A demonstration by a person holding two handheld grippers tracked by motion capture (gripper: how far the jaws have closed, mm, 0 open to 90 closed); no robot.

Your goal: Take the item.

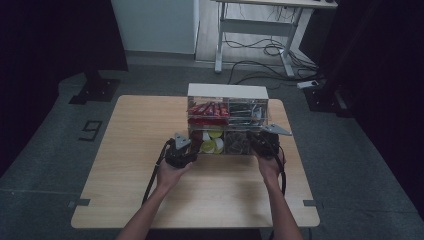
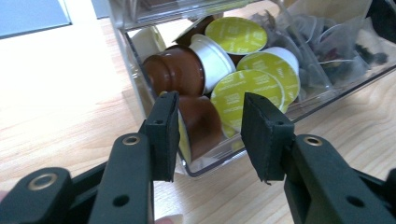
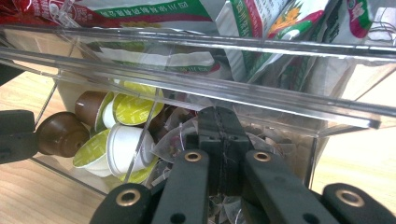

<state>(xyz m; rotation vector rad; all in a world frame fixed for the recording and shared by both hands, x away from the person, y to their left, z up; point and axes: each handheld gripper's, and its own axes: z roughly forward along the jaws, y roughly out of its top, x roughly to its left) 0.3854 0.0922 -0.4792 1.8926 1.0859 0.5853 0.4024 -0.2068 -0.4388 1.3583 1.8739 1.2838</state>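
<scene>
I had the left gripper [image 2: 209, 135] with jaws spread at the clear drawer's [image 2: 140, 95] front corner, around a brown coffee capsule [image 2: 201, 126]. Right gripper [image 3: 219, 140] was pinched together inside the tea-bag [image 3: 175, 140] section; couldn't tell if it held one. Capsules looked light, slick and crushable, so I'd grab the rigid rim.
</scene>
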